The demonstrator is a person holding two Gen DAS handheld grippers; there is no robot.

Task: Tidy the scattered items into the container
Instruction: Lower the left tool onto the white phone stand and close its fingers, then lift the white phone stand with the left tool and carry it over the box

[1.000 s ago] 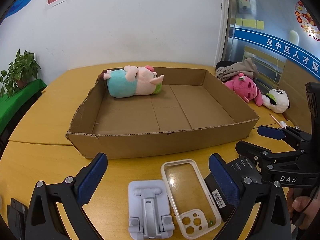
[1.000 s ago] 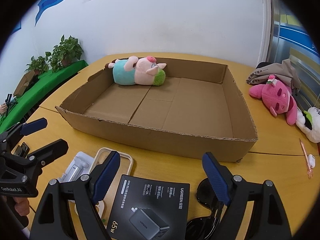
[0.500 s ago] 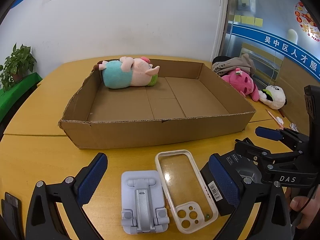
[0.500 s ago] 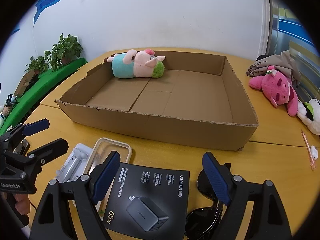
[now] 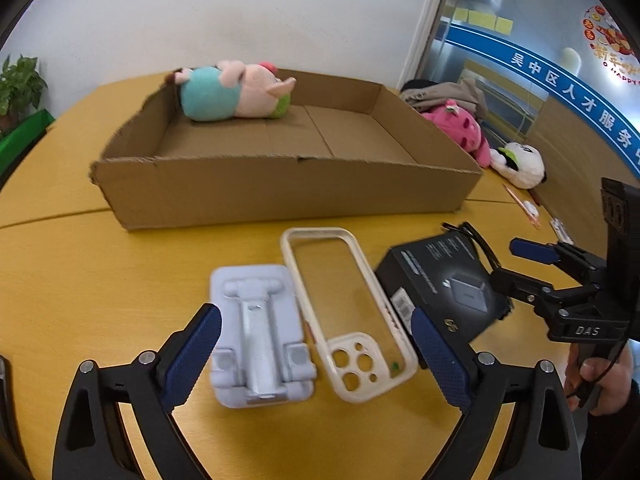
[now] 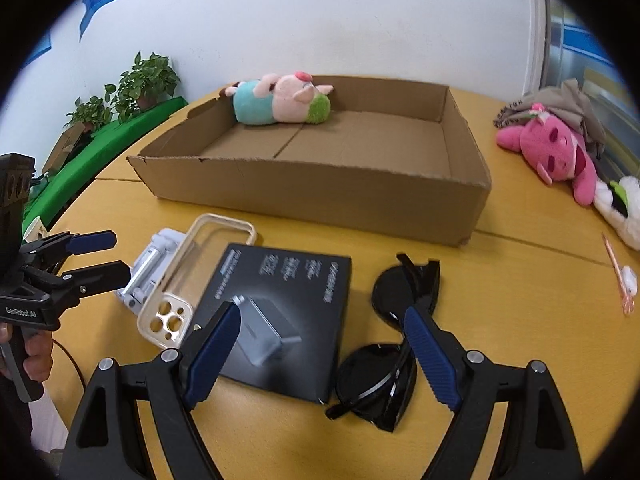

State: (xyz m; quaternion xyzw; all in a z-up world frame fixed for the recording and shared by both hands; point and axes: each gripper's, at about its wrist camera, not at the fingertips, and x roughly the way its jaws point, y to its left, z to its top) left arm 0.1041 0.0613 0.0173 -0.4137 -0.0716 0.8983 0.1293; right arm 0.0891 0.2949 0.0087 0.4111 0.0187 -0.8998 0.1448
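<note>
A shallow cardboard box (image 5: 280,196) (image 6: 320,196) stands on the yellow table with a pig plush (image 5: 236,90) (image 6: 280,100) in its far left corner. In front of it lie a white phone stand (image 5: 260,332) (image 6: 144,276), a clear phone case (image 5: 348,308) (image 6: 192,276), a black charger box (image 5: 444,284) (image 6: 280,320) and black sunglasses (image 6: 392,344). My left gripper (image 5: 316,356) is open, low over the stand and case. My right gripper (image 6: 320,352) is open, over the charger box and sunglasses.
A pink plush (image 5: 460,132) (image 6: 556,156), a white panda plush (image 5: 520,164) and a grey cloth (image 6: 560,108) lie right of the box. A pink pen (image 6: 618,276) lies near the table's right edge. Potted plants (image 6: 136,84) stand at the left.
Both grippers have dropped lower and moved forward over the items in front of the box. The stand and case now sit between my left fingers, the charger box and sunglasses between my right.
</note>
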